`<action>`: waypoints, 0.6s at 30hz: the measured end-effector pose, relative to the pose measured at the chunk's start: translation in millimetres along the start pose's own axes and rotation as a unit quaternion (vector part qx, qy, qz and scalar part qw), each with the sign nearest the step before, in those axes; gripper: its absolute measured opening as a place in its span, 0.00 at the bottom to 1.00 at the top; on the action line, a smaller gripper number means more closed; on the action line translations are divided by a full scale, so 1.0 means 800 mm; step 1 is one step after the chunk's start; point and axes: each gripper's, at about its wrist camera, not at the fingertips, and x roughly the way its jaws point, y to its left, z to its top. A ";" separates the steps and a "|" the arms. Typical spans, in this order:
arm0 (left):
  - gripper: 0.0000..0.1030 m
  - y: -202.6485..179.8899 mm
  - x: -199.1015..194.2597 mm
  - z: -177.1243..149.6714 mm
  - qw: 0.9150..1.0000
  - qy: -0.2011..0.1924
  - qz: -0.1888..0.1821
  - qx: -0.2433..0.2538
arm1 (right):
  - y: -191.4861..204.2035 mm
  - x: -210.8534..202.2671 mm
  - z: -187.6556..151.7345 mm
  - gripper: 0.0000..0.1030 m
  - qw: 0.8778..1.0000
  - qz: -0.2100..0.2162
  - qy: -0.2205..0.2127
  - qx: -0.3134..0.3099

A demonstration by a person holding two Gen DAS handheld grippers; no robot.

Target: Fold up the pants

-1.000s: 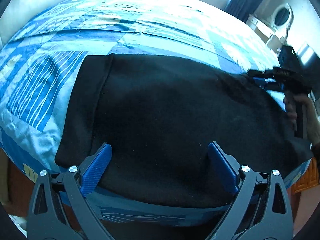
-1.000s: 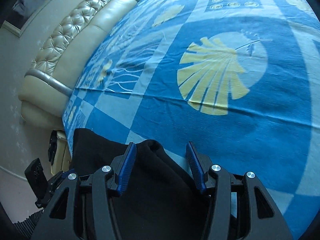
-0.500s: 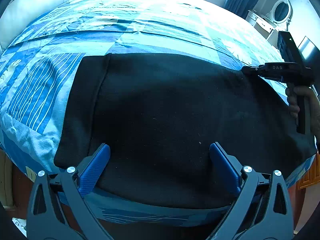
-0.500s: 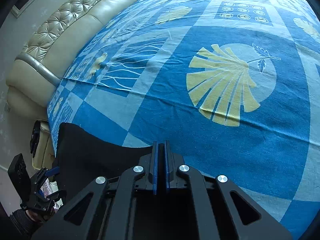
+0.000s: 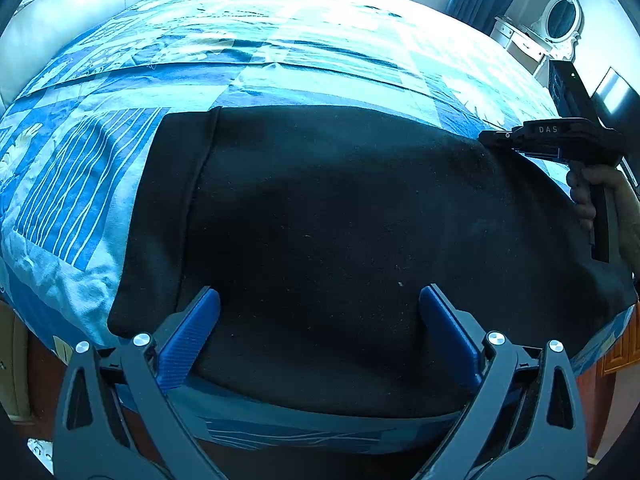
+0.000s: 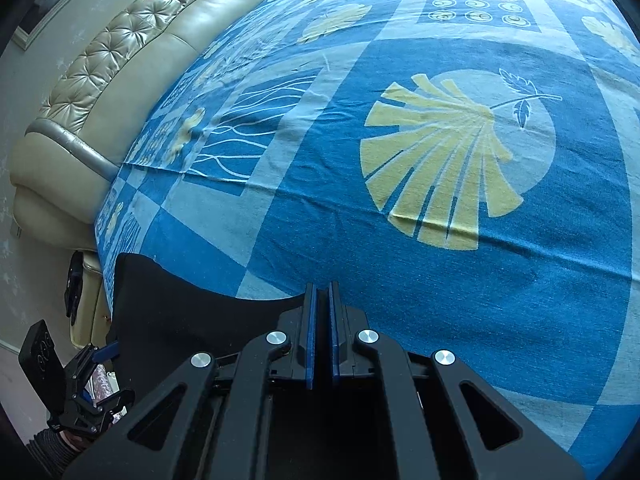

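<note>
Blue patterned bedspread [image 6: 460, 272] covers a bed on which one pair of black fleece pants [image 5: 340, 240] lies flat near the close edge. Folding looks barely begun. Two grippers: the right gripper [image 6: 322, 340] is pinched onto the far edge of the cloth, and the left gripper [image 5: 320, 320] hovers wide apart above the near edge, holding nothing.

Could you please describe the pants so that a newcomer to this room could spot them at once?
Start at the bed with its blue patterned cover. The pants lie spread flat along its near edge. They are the only plain black cloth there, unpatterned against the blue and yellow prints.
</note>
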 end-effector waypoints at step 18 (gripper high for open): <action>0.97 0.000 0.002 0.000 1.000 0.001 0.000 0.001 | -0.040 -0.060 0.001 0.08 0.993 -0.023 -0.078 0.086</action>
